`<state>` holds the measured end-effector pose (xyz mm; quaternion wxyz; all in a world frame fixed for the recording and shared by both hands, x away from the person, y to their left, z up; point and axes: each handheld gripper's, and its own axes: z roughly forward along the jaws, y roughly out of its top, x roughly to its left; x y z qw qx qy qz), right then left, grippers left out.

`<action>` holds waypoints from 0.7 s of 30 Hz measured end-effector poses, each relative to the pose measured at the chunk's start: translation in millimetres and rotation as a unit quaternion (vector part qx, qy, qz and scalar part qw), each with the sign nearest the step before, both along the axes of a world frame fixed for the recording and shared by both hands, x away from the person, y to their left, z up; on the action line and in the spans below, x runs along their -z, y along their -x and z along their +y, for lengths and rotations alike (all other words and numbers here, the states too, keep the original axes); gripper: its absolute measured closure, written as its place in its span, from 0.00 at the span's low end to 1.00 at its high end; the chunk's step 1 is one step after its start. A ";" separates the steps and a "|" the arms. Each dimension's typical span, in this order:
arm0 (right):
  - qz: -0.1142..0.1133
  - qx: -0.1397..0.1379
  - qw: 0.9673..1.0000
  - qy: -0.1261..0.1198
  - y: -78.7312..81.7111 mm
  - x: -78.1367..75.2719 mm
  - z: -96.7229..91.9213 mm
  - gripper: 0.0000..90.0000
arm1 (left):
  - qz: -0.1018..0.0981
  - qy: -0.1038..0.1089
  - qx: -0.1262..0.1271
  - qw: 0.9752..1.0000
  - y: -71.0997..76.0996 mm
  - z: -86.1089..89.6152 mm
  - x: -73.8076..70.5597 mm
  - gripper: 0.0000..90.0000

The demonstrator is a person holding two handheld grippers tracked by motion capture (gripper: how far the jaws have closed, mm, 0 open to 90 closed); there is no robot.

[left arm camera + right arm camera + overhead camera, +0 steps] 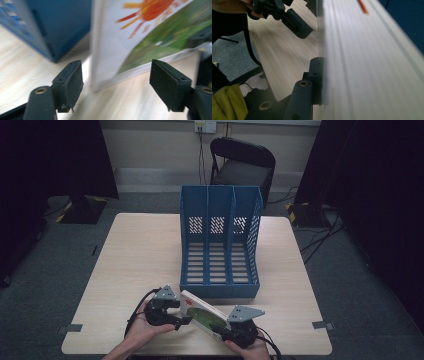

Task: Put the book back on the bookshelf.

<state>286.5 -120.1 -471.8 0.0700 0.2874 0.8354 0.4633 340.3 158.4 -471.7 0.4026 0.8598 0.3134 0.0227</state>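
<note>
Dim, even overhead light falls on the pale wooden table (145, 255) in the high view, while dark curtains (50, 160) at both upper corners swallow all detail and the frame is soft and slightly grainy. The blue file rack (220, 240) casts only a faint shadow at its base. The left gripper view is brighter: its black jaws are fairly sharp, but the picture book (140, 37) with an orange sun is smeared by motion blur, and the rack behind is out of focus. In the right gripper view the book's cover (372, 65) is a washed-out, streaked blur too close to focus; the other gripper (287, 15) is sharper.
</note>
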 end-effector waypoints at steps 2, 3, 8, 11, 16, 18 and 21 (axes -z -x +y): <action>0.000 -0.002 1.000 0.001 -0.6 -0.3 -0.6 0.85 | 0.003 0.002 -0.004 1.000 -1.4 1.7 -0.8 0.26; 0.000 -0.002 1.000 0.001 -0.6 -0.3 -0.6 0.85 | 0.002 0.001 -0.005 1.000 -1.8 3.1 -1.2 0.26; 0.011 -0.002 1.000 -0.004 -2.4 -2.3 -3.4 0.85 | -0.001 -0.015 -0.007 1.000 -2.1 12.0 -3.0 0.20; 0.015 0.000 1.000 -0.009 -2.9 -3.4 -4.7 0.85 | 0.004 -0.018 -0.028 0.999 -5.3 20.2 -3.2 0.20; 0.014 -0.001 1.000 -0.010 -1.4 -4.3 -4.0 0.85 | -0.001 -0.065 -0.066 0.996 -12.3 30.3 2.7 0.24; 0.014 0.000 1.000 -0.009 -0.7 -4.8 -3.7 0.85 | -0.004 -0.075 -0.074 0.994 -14.3 32.8 5.4 0.24; 0.015 0.000 1.000 -0.010 -0.6 -5.9 -4.1 0.85 | -0.012 -0.085 -0.091 0.992 -17.0 36.6 9.1 0.24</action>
